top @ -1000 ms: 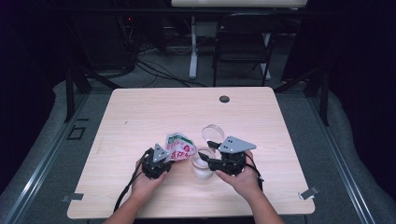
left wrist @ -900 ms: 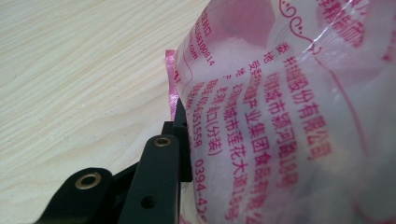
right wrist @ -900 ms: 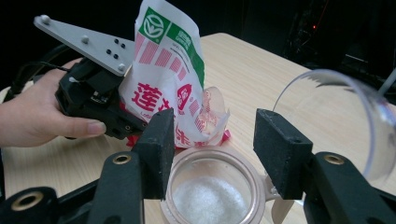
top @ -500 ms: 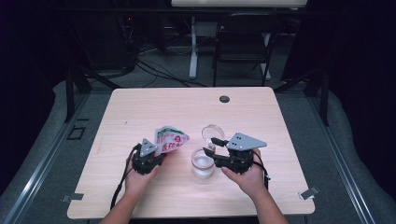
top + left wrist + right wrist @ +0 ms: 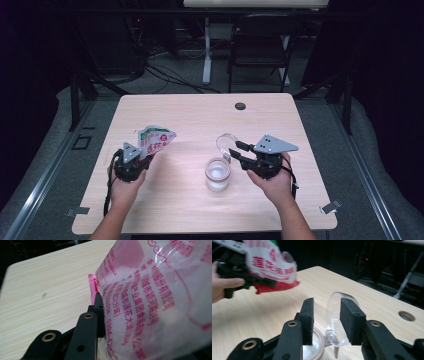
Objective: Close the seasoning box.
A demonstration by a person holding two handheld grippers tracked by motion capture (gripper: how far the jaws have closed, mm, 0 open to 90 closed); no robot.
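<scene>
Nearest me, my left gripper has its jaws clenched on the pink printed bag, lifted above the tabletop. My right gripper has been closing; the clear hinged lid stands between its jaws, contact unclear. The glass jar sits just below.

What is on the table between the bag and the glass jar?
Nothing: in the high view, bare table separates the bag from the jar.
</scene>
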